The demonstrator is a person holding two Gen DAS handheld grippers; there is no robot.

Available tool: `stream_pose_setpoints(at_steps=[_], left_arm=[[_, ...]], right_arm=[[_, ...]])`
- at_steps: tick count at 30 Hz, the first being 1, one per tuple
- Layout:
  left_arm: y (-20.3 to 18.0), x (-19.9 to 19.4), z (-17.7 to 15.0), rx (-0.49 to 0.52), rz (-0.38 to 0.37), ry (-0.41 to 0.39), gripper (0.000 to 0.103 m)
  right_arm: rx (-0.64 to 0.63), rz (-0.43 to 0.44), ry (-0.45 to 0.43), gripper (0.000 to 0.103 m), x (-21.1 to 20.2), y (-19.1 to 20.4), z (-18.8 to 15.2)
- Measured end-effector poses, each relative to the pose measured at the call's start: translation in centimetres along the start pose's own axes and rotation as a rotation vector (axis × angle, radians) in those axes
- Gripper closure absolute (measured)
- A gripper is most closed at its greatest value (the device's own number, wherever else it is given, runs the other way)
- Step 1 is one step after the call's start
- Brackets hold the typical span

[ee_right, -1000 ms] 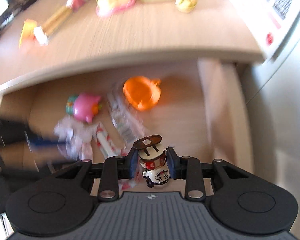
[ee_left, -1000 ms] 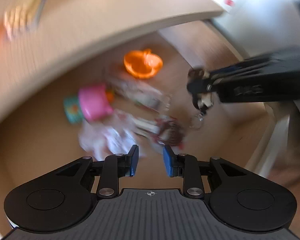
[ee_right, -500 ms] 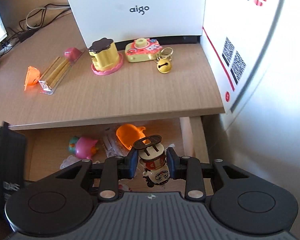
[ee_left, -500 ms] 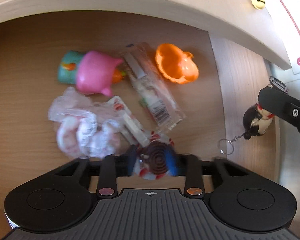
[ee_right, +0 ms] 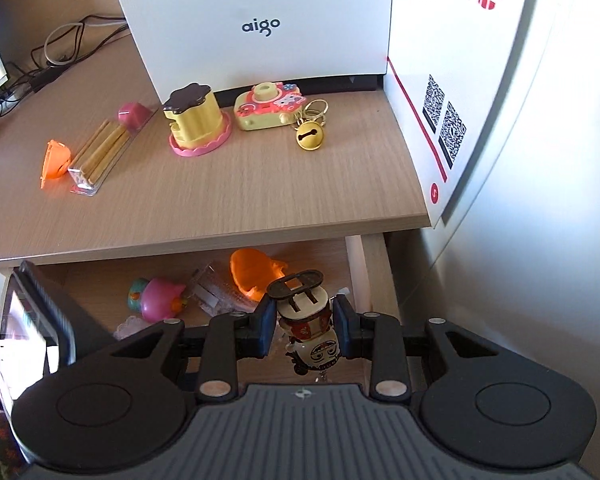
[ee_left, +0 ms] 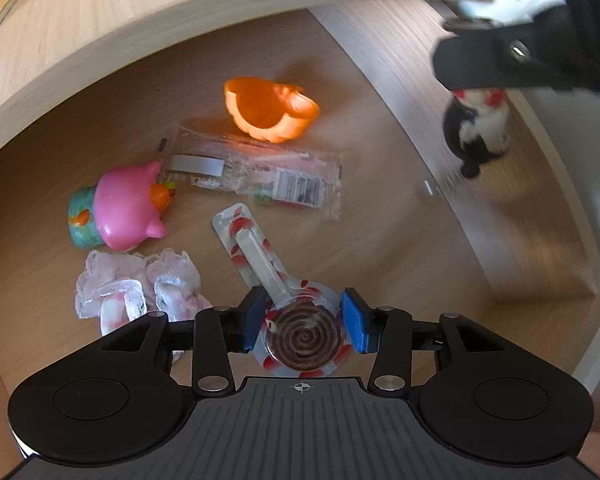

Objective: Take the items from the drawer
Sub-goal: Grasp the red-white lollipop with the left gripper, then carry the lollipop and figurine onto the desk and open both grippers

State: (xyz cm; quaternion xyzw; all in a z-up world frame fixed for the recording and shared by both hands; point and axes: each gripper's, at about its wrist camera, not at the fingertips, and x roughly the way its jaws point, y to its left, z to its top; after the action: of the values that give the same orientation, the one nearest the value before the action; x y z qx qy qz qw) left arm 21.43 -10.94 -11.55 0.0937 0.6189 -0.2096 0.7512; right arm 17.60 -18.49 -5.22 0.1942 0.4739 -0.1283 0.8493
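**Lollipop between the left fingers, figurine held above the drawer**

The left gripper [ee_left: 302, 322] is pointed steeply down into the open drawer [ee_left: 380, 216]; its jaws are opening, and a wrapped spiral lollipop [ee_left: 304, 338] lies between the blue fingers [ee_left: 354, 324]; a gap is seen on the right side, while contact on the left side cannot be told, so no grip is shown. The lollipop's stick [ee_left: 260, 260] is laid out away from the gripper across the drawer floor.

Further items are seen in the drawer: a clear wrapped snack packet [ee_left: 260, 176] beyond the stick; an orange plastic cup [ee_left: 270, 110] just behind the packet; a pink and teal toy [ee_left: 118, 210] to the left; a bundle of white lace [ee_left: 136, 284] near the left finger.

The right gripper [ee_right: 303, 324] is held above the drawer's right side; its fingers [ee_right: 266, 326] are closed narrowly on a small wooden figurine [ee_right: 306, 320], which is gripped at its body with the flat dark cap above the fingers.

On the table [ee_right: 260, 184] are seen a yellow toy on a pink base [ee_right: 198, 120], a yellow toy camera [ee_right: 268, 108], a gold bell [ee_right: 310, 136], a pack of sticks [ee_right: 100, 152] and an orange piece [ee_right: 56, 158]; a white box [ee_right: 260, 20] is stood behind them.
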Motion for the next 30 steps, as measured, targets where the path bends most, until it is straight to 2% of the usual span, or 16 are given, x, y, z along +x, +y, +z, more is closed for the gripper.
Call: stream_pose_setpoints(at_steps=[8, 12, 16, 19, 22, 24, 27, 30], left_arm=[[-0.6, -0.3, -0.8, 0.05, 0.011, 0.003, 0.057], [1.8, -1.0, -1.6, -0.043, -0.126, 0.002, 0.059], [2.8, -3.6, -3.6, -0.003, -0.141, -0.039, 0.059], [3.7, -5.8, -3.7, 0.008, -0.157, -0.074, 0.059], [3.9, -8.7, -5.4, 0.015, -0.161, -0.141, 0.06], [4.6, -11.0, -6.2, 0.003, -0.191, -0.197, 0.059], [6.8, -15.4, -6.5, -0.035, -0.198, -0.328, 0.06], [9.4, -20.1, -5.1, -0.075, -0.14, -0.494, 0.059]], right_arm=[[-0.012, -0.005, 0.005, 0.073, 0.1, -0.1, 0.0], [-0.027, 0.032, 0.011, 0.073, 0.0, 0.4, 0.0], [-0.033, 0.075, 0.01, 0.073, -0.2, 0.9, 0.0], [-0.024, 0.086, 0.019, 0.073, -0.2, 0.9, 0.1], [-0.009, 0.092, 0.045, 0.073, -0.2, 1.0, -0.2], [-0.018, 0.105, 0.059, 0.073, -0.8, 1.4, -0.6], [-0.029, 0.126, 0.045, 0.073, -3.0, 1.7, -1.1], [-0.003, 0.171, -0.033, 0.073, -6.5, 1.5, 0.5]])
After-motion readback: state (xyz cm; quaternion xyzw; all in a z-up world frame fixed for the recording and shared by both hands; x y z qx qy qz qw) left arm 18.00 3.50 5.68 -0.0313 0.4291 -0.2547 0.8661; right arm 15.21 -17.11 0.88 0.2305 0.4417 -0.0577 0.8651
